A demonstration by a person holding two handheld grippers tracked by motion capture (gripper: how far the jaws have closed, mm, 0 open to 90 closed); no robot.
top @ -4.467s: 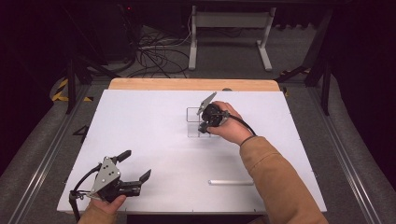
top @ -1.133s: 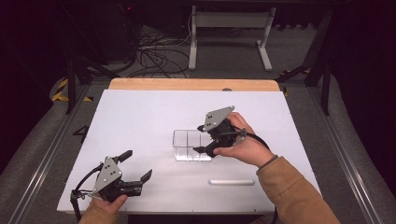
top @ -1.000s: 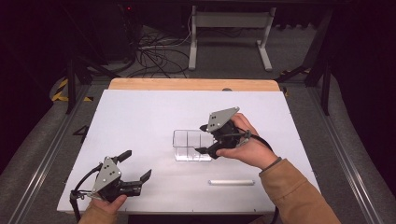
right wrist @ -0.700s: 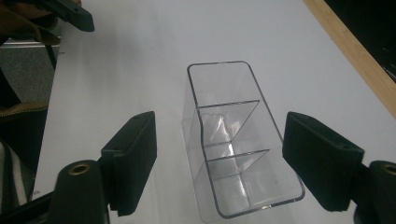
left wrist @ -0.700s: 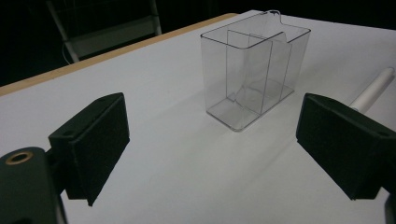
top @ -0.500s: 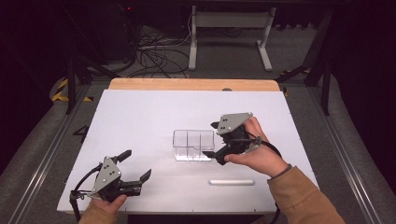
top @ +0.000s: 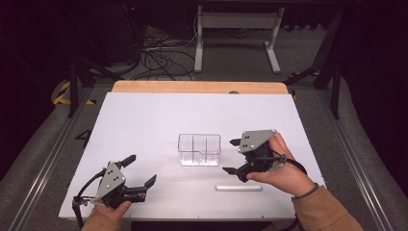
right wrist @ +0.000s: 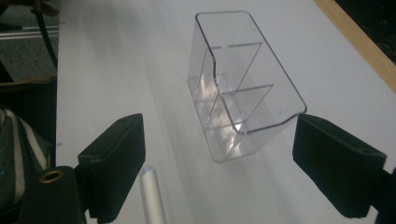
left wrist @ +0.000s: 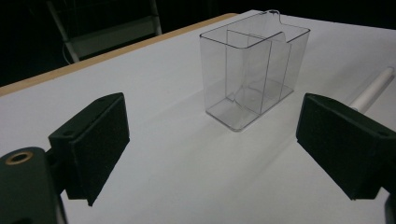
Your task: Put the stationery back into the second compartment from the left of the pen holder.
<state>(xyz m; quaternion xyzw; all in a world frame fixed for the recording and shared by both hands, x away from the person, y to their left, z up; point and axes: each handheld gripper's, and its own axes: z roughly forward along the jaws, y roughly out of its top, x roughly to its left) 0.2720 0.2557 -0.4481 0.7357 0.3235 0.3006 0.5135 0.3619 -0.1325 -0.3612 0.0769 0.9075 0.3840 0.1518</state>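
The right gripper (top: 234, 156) stands with its jaws wide apart and nothing between them; the jaws have just been opening, and the clear divided box (top: 199, 149) is now free on the desk (top: 144, 115), just in front of these jaws and a little to their far side. Below the right hand, close to its near jaw, lies a white tube (top: 238, 187), flat on the desk. The left gripper (top: 143, 171) is also open and empty, low at the near edge, well apart from the box.

What could go wrong, I think, is this. The box is light and tall, so if the right gripper swings to the tube while one jaw is near the box wall, it can push the box or tip it over. The tube is round and thin; a grip that comes down not centred can roll it away toward the desk edge. Also the trailing cable of the right gripper could drag over the tube.
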